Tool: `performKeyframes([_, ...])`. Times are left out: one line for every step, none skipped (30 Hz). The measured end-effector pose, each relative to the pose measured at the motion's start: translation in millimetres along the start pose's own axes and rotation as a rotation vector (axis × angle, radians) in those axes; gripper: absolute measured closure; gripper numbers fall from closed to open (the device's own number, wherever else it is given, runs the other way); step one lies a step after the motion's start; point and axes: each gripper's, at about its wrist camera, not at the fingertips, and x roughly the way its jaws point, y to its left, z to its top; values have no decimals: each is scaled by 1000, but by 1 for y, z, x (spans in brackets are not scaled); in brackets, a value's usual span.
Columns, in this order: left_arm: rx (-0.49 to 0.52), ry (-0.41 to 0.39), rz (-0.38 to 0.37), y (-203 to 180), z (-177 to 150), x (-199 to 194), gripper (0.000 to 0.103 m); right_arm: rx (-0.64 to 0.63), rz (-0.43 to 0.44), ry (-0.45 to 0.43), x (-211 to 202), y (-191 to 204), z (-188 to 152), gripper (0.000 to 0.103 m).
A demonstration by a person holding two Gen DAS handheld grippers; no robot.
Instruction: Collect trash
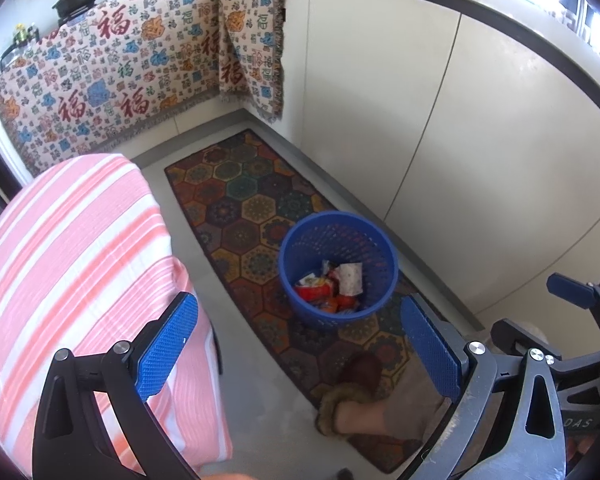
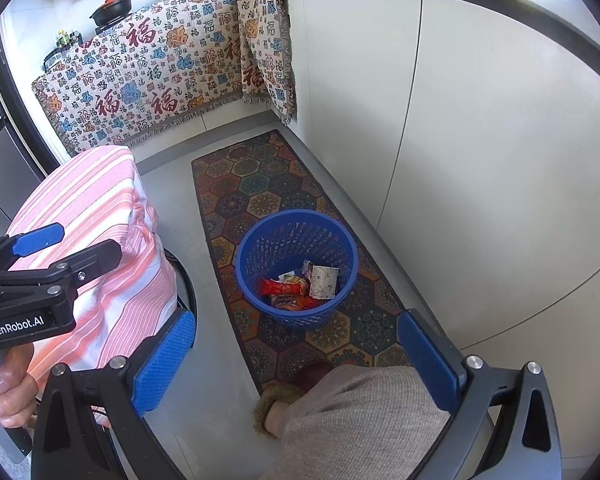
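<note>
Both grippers hang high over the kitchen floor, jaws spread wide and carrying nothing. Between and beyond the left gripper point(image 1: 298, 350) jaws stands the round blue perforated plastic wastebasket point(image 1: 338, 266) on the long hexagon-patterned rug point(image 1: 256, 208). Inside it lie crumpled snack wrappers point(image 1: 332, 284), red, orange and white. The right gripper point(image 2: 296, 360) frames the same basket ahead of its jaws. A pink-and-white striped cloth-covered surface point(image 1: 76, 272) sits beside the left jaw. A fur-trimmed brown slipper point(image 2: 292, 392) stands on the rug just below.
</note>
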Motion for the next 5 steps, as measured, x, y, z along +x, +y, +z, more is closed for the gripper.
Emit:
performKeyframes([0, -3, -1, 0, -1, -1, 2, 1, -1, 1, 0, 1, -1, 0])
performKeyframes([0, -6, -3, 0, -1, -2, 2, 2, -2, 2, 0, 2, -1, 0])
performKeyframes([0, -10, -3, 1, -1, -3, 2, 2, -2, 2, 0, 2, -1, 0])
performKeyframes([3, -14, -3, 1, -2, -4, 2, 1, -3, 2, 0, 2, -1, 0])
performKeyframes([3, -15, -2, 3, -3, -6, 2, 1, -4, 4, 1, 4, -1, 0])
